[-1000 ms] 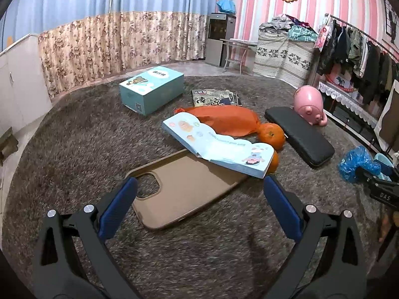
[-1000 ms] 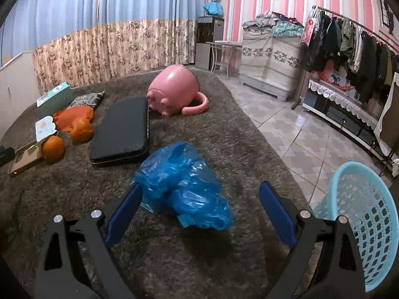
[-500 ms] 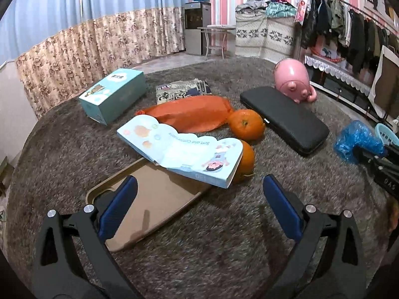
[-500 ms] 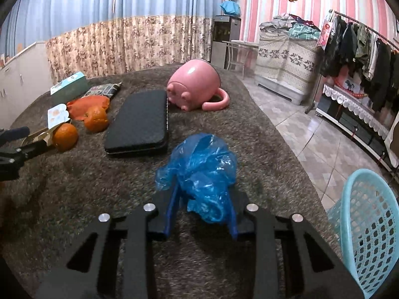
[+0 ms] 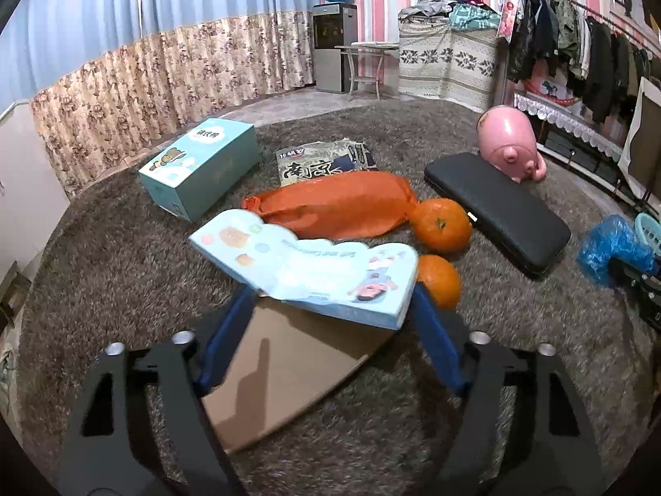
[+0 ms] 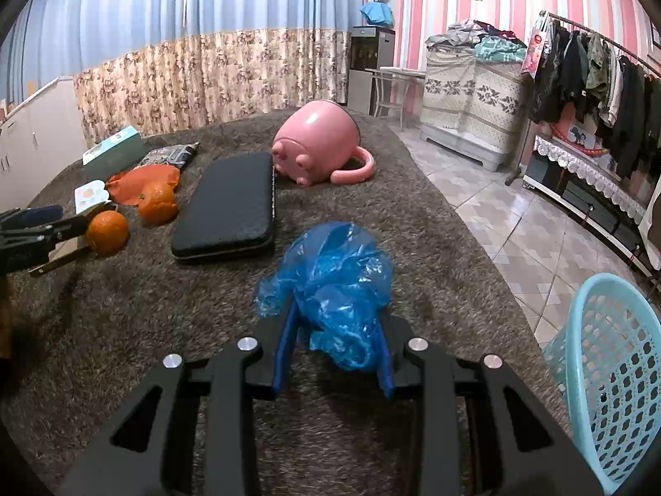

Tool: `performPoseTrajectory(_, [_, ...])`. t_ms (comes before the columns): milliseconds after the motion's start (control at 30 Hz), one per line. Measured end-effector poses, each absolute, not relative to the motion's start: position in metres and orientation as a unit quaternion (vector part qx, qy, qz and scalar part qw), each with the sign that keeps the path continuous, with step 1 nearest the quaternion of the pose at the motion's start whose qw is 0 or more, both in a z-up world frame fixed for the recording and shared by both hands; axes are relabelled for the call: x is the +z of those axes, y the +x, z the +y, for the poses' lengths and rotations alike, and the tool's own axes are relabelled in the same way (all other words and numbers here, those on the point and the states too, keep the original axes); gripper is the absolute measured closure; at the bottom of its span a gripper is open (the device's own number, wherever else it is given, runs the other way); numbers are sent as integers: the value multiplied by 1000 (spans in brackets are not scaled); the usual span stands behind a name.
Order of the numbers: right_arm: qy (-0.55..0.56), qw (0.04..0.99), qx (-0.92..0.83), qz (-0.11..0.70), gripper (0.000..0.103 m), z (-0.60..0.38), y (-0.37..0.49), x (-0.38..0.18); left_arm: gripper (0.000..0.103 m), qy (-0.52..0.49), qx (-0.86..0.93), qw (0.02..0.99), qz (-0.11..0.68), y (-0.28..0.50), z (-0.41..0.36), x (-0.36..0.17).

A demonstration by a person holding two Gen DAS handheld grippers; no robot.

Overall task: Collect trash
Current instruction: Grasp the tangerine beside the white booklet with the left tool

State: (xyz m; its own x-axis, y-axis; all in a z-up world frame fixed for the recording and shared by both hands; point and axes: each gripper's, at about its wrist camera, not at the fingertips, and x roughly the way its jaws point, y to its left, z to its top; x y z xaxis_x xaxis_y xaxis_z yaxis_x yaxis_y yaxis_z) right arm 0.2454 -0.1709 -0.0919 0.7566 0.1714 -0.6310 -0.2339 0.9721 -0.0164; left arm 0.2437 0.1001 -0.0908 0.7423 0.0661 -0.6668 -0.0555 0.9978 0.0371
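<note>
Basically two grabs going at once, notes per item:
right gripper (image 6: pixel 336 357): jaws pinched on the blue plastic bag (image 6: pixel 330 285); most of the bag bulges out ahead of the pads, so the hold looks shallow.
bag location: on the shaggy grey rug (image 6: pixel 124 330), near its right edge, just ahead of the black case (image 6: pixel 227 206).
basket (image 6: pixel 607 372): light blue mesh, on the tiled floor to the right of the rug; likely drop spot.
right tip: lift straight before swinging right, or the loose film may snag on the pile.
left gripper (image 5: pixel 330 339): jaws have just been closing, the blue tissue pack (image 5: pixel 305 264) between them; pads flank its near end, contact not clear.
left risk: pack lies over the tan phone case (image 5: pixel 281 372) and touches an orange (image 5: pixel 440 279); grip only the pack.
</note>
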Motion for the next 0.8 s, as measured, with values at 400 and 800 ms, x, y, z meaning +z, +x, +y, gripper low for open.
performPoseTrajectory(400, [-44, 937, 110, 329, 70, -174, 244, -90, 103, 8, -7, 936, 351, 245, 94, -86])
performPoseTrajectory(800, [-26, 940, 105, 324, 70, -182, 242, -88, 52, -39, -17, 929, 366, 237, 83, -90])
